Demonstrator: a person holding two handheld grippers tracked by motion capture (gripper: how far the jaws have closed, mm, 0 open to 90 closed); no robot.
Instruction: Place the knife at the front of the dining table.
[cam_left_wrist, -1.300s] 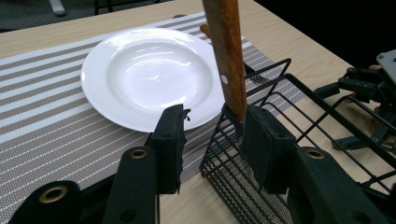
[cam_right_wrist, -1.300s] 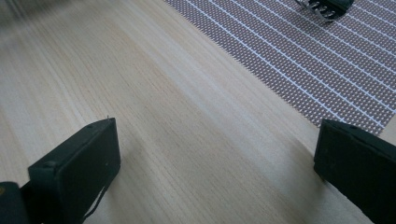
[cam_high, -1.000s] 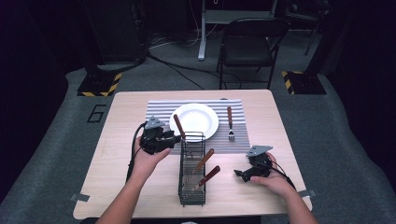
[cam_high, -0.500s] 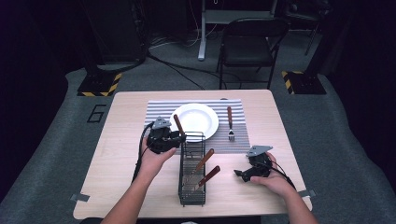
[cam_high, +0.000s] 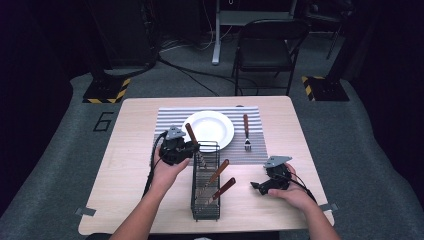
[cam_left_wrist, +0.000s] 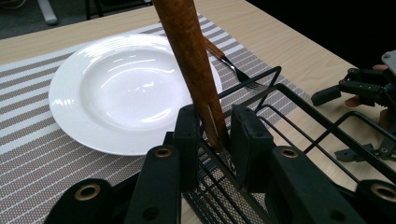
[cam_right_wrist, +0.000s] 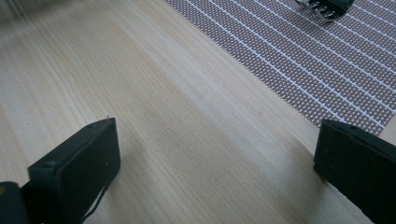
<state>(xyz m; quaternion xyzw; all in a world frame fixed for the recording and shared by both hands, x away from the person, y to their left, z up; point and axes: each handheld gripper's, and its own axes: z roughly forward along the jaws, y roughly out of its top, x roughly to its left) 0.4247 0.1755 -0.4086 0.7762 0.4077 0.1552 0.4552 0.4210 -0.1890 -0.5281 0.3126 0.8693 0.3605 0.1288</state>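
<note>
Beside plate (cam_high: 212, 129), wire rack (cam_high: 206, 186).

Wire rack (cam_high: 205, 200) blocks the middle; bare table (cam_high: 125, 165) flanks it.

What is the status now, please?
Left gripper jaws just closing on knife handle at rack rim. Right gripper open, idle. Nothing blocking.

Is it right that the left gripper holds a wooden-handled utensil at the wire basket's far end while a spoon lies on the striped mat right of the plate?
Not quite. The piece on the striped mat right of the plate is a fork, not a spoon; the left gripper view shows its tines. The rest stands: the left gripper has its jaws, which have just been closing, on a wooden-handled utensil at the wire basket's far end.
</note>
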